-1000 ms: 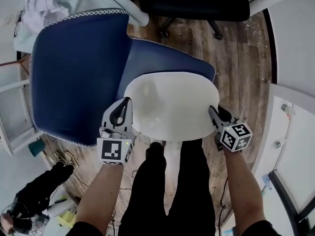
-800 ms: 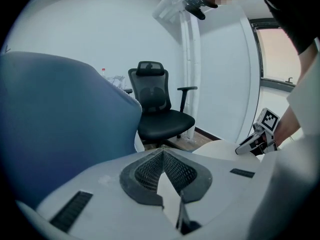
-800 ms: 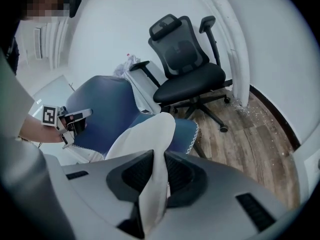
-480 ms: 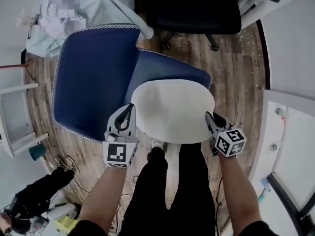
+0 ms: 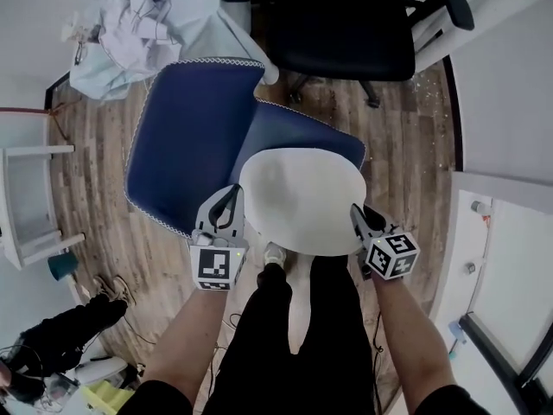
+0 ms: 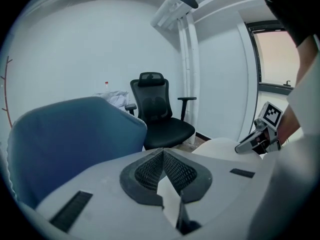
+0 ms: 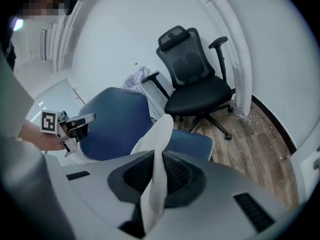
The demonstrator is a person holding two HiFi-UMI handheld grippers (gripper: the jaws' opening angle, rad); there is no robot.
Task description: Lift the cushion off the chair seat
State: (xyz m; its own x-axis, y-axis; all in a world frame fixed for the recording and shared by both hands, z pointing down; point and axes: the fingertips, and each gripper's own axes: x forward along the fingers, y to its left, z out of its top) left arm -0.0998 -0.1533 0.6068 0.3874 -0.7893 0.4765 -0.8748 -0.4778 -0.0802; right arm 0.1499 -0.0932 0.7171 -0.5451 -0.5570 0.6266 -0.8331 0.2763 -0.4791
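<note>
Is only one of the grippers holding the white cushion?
No, the left gripper and the right gripper each pinch an edge of the white cushion, one on each side.

An office-like room — black swivel chair, plank floor, bare white walls.

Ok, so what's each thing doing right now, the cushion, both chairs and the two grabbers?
blue chair: upright, nobody sitting in it.
cushion: pinched at both edges, over the blue chair's seat.
left gripper: shut on the cushion's edge.
right gripper: jaws have just been closing; shut on the cushion's other edge.
black office chair: upright, empty.
</note>
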